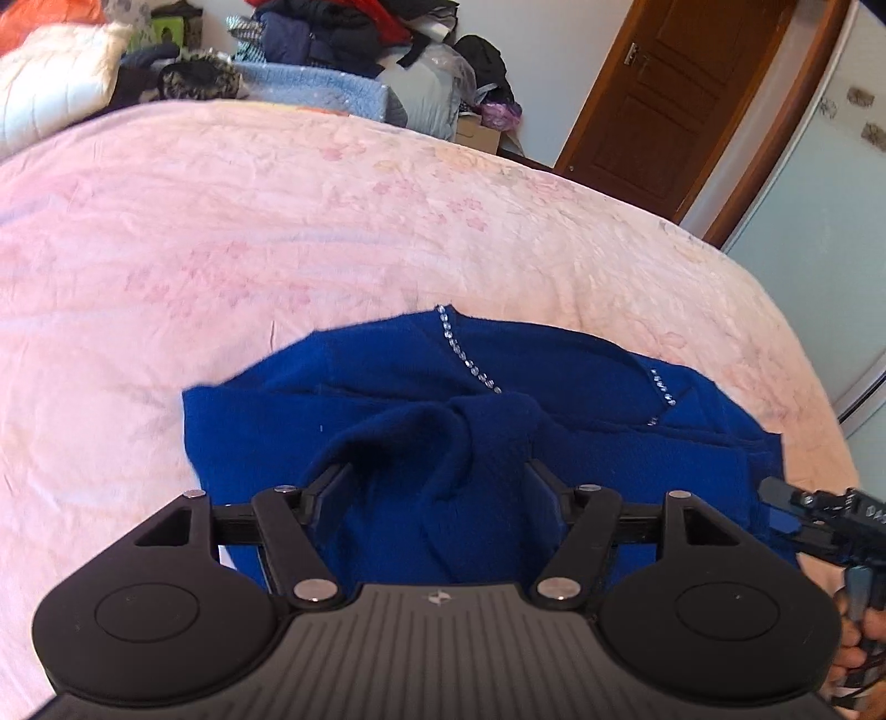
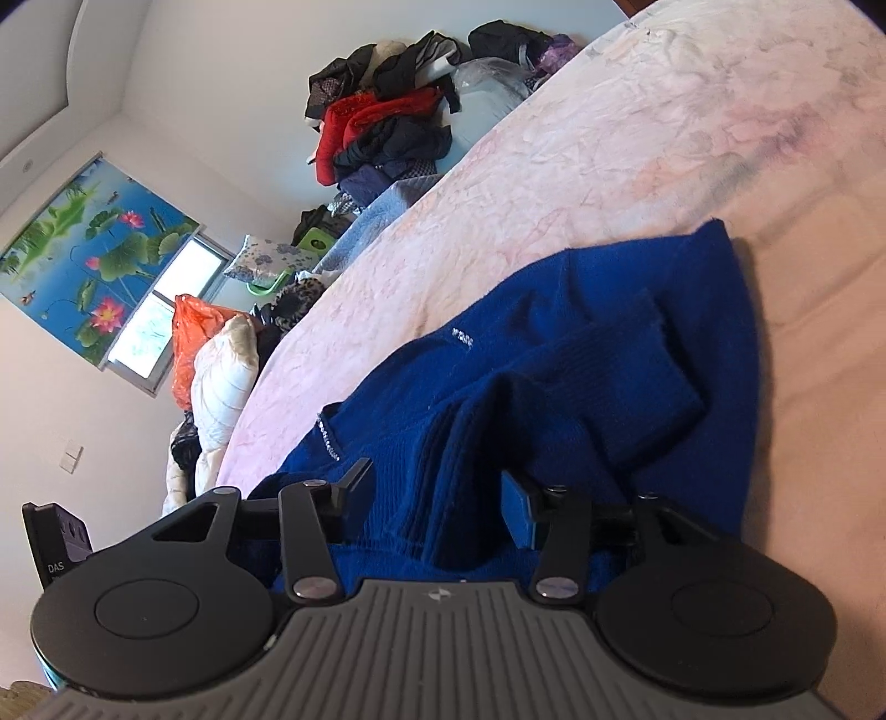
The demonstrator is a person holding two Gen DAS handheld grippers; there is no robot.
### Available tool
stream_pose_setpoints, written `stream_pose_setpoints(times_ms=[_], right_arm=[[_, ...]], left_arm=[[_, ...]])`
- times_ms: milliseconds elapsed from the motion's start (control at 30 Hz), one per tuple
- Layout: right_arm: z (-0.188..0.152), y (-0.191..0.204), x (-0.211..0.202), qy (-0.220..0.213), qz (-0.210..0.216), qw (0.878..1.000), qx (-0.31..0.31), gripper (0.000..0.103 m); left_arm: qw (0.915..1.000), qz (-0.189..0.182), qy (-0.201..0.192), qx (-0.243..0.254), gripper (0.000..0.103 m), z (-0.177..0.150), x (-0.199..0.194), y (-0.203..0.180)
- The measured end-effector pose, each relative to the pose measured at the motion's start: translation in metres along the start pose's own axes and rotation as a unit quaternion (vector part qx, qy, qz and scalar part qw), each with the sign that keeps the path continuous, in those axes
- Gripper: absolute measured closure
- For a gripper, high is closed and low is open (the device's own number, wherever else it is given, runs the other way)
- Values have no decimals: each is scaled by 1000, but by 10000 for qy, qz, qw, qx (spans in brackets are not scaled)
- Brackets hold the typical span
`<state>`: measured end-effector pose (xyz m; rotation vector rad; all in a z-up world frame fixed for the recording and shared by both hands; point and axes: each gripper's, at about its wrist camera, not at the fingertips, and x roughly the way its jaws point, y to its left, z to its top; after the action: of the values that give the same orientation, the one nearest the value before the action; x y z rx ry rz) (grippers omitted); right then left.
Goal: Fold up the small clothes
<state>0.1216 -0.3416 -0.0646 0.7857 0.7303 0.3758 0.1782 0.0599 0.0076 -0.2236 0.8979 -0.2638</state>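
In my left wrist view the pink bedspread fills the frame, a clothes pile along the top, a brown door upper right. The blue sweater lies low in the centre; my left gripper stands wide, a raised fold between its fingers, unpressed. At far right, my right gripper is likewise parted around bunched sweater cloth.
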Motion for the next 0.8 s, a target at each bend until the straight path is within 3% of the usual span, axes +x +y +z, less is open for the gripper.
stream_pose_setpoints(times_ms=[100,267,400,433,467,500,533,600,800], right_arm=[[-4,-3,-6,-57,61,9999,92,50],[-5,-8,-6,-107,54,9998,163,60],[-6,-10,-5,-148,9,9997,169,64],[-6,-10,-5,-168,-5,9997,178,66],[-6,-11,-5,-192,-26,9996,196,72],[-5,-12,-6,-216,-58,9995,214,76],[-5,-13,-7,-248,-79,9994,239,85],[-5,-16,-11,-316,-54,9991,292,88],[2,-10,-27,-564,166,9979,276,94]], left_arm=[[9993,-224,64,-308,37,-9,-6,6],[9924,-771,309,-907,37,-21,3,11],[9860,-917,400,-1332,38,-30,19,12],[9850,-925,435,-1388,42,-32,24,12],[9855,-859,459,-1391,54,-33,26,11],[9867,-793,500,-1327,75,-34,28,9],[9879,-768,523,-1238,84,-34,27,8],[9904,-738,399,-1102,92,-36,20,7],[9964,-450,-442,-574,93,-20,-17,2]])
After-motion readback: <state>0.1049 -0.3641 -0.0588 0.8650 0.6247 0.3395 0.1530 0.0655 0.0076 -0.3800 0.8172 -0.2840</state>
